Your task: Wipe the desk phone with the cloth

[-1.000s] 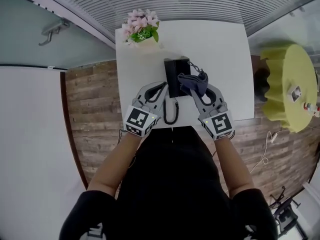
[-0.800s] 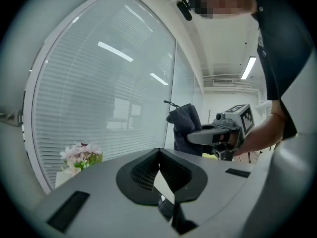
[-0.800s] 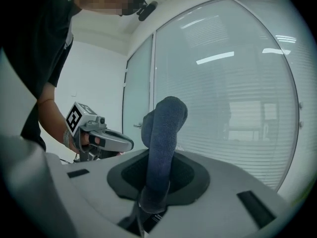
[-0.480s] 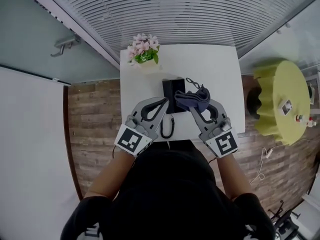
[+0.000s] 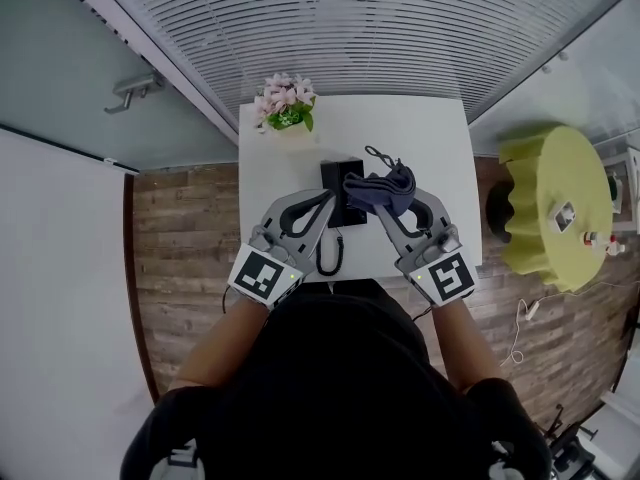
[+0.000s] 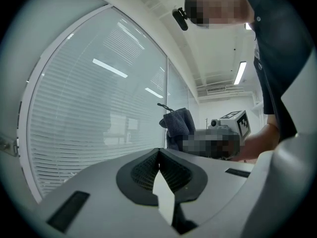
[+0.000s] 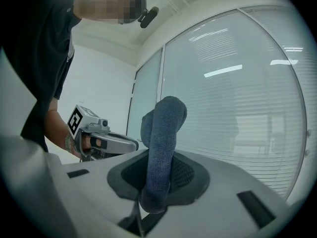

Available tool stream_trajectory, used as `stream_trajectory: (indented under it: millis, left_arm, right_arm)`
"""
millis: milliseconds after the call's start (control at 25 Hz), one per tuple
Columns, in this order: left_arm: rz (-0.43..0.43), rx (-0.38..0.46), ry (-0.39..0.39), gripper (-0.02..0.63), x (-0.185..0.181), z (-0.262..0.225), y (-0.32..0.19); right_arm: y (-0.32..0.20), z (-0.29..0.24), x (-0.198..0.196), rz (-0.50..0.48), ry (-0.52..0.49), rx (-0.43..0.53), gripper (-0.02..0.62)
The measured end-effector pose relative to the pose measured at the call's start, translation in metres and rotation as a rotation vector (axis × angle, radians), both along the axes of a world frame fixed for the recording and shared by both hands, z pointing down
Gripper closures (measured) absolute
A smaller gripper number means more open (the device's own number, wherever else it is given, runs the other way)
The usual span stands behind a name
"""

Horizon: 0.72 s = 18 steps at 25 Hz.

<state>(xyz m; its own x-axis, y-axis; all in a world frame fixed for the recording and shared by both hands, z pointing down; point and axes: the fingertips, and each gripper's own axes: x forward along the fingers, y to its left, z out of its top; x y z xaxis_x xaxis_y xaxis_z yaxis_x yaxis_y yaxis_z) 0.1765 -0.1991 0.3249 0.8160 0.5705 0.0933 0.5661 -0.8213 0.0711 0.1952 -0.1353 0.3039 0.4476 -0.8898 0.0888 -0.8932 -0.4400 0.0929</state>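
Where white table (image 5: 440, 168) nears blinds (image 5: 350, 28), flowers (image 5: 285, 100) stand beyond desk phone (image 5: 332, 183).

The cloth (image 5: 385, 190) looks soft, nubbly grey-blue terry. The desk phone (image 5: 332, 178) is matt black plastic, the table (image 5: 425, 138) smooth white, and the floor (image 5: 185, 238) brown wood planks.

Black desk phone (image 5: 337, 180) lies flat, the bunched grey-blue cloth (image 5: 382, 190) overlapping its right edge.

office: glass walls (image 7: 146, 95) with blinds (image 5: 330, 23), a desk phone (image 5: 332, 182).
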Motion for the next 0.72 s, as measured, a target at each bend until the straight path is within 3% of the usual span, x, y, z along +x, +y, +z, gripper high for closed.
stream_trajectory:
  millis: [720]
  left_arm:
    - [-0.017, 0.002, 0.013, 0.595, -0.014, 0.001, 0.001]
  right_arm:
    - [0.001, -0.005, -0.014, -0.021, 0.005, 0.011, 0.504]
